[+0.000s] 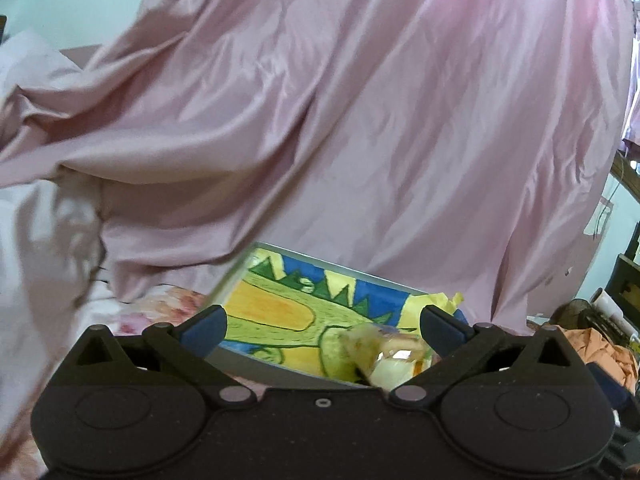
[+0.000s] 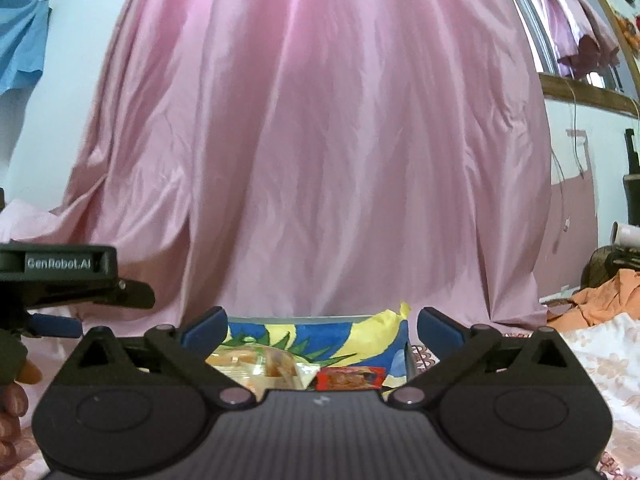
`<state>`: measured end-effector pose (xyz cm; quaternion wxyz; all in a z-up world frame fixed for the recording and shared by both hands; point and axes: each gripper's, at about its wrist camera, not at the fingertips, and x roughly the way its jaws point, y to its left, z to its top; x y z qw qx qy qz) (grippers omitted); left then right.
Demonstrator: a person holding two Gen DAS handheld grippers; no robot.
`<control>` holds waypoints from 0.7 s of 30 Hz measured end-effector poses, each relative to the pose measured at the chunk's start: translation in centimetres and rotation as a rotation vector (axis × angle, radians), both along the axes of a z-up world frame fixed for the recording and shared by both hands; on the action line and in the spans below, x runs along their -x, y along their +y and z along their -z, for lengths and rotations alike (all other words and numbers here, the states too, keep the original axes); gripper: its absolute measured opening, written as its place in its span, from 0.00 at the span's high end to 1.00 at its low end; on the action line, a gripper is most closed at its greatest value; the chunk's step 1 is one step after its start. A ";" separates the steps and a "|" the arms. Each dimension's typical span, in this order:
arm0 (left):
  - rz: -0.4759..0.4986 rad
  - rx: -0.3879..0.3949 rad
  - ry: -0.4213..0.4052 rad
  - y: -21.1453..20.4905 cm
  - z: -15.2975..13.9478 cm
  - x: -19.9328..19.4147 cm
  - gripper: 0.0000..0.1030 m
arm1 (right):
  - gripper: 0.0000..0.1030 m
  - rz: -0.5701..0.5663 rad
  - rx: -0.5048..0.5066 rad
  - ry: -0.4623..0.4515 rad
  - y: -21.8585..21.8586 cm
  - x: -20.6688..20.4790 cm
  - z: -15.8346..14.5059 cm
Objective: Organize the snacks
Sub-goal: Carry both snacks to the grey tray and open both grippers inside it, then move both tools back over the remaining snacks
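Note:
A shallow box lined with a yellow, green and blue drawing lies on the bed; it also shows in the right wrist view. A clear-wrapped snack packet lies in it, and in the right wrist view a clear-wrapped packet lies beside a red packet. My left gripper is open and empty above the box, and shows at the left of the right wrist view. My right gripper is open and empty above the snacks.
A pink satin cloth hangs behind the box and fills most of both views. Floral bedding lies to the right. Orange cloth and clutter sit at the far right. A blue cloth hangs at upper left.

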<state>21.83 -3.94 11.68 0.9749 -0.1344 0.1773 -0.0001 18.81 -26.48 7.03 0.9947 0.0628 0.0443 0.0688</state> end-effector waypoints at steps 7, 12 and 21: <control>-0.020 -0.005 -0.010 2.7 0.6 4.8 0.01 | 0.00 -0.009 0.013 -0.020 1.5 3.7 -0.8; -0.024 -0.023 -0.003 3.9 1.6 7.7 0.01 | 0.00 -0.007 0.025 -0.021 2.3 6.0 -1.1; -0.003 -0.045 0.041 5.2 4.1 11.7 0.01 | 0.00 -0.023 0.057 0.037 3.3 9.3 -0.1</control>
